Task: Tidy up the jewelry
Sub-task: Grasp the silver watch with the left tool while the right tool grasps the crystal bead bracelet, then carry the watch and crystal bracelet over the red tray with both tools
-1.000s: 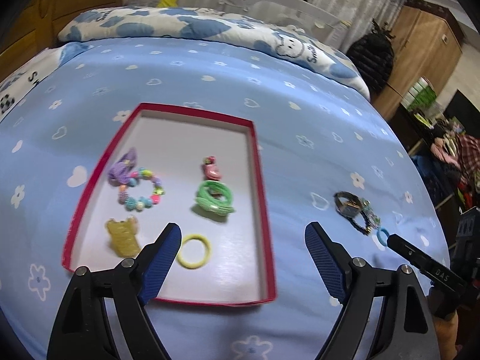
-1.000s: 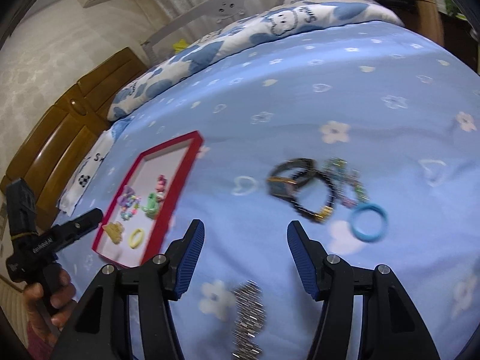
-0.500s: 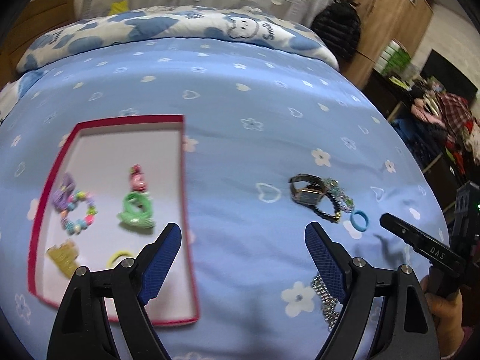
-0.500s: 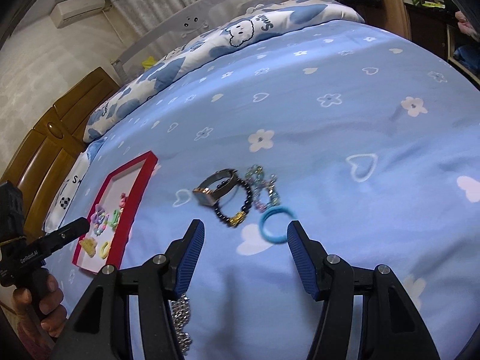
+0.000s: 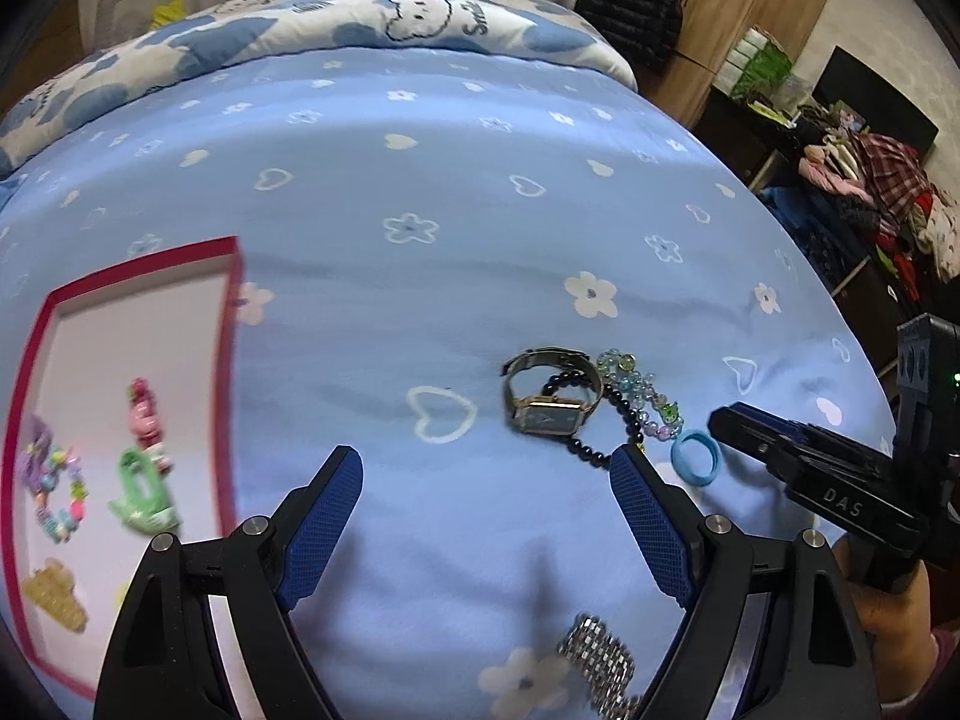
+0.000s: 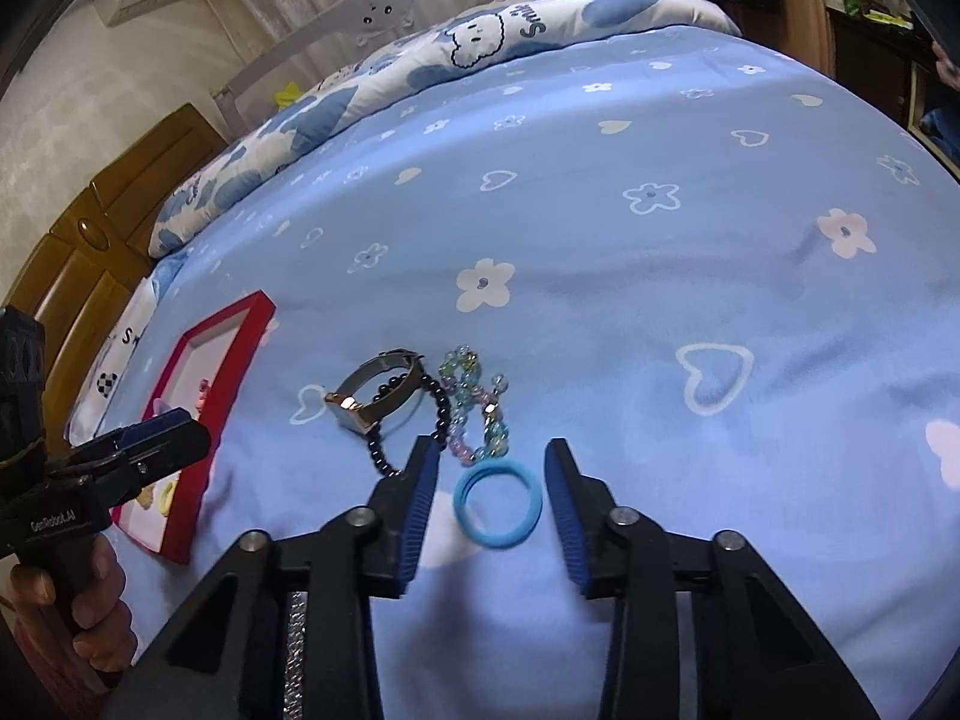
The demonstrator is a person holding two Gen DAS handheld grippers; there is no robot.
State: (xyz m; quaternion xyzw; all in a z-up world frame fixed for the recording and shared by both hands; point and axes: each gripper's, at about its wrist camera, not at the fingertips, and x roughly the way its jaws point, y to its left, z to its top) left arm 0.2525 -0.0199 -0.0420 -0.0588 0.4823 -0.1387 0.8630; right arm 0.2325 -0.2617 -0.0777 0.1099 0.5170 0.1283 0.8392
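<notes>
A blue ring [image 6: 498, 507] lies on the blue bedspread between the open jaws of my right gripper [image 6: 489, 468]; it also shows in the left wrist view [image 5: 696, 465]. Beside it lie a pastel bead bracelet [image 6: 474, 408], a black bead bracelet [image 6: 420, 414] and a square-faced watch [image 5: 549, 402]. A silver chain band [image 5: 600, 660] lies near my open, empty left gripper [image 5: 486, 474]. The red-rimmed tray [image 5: 225, 360] at left holds several hair ties and clips.
Pillows [image 5: 360, 18] lie across the head of the bed. A wooden headboard [image 6: 90, 252] stands at left in the right wrist view. A wardrobe [image 5: 750, 6] and a clothes heap [image 5: 888, 192] stand beyond the bed's right edge.
My left gripper has swung right, from over the tray towards the loose jewelry. My right gripper has moved forward and down, and its jaws now straddle the blue ring.
</notes>
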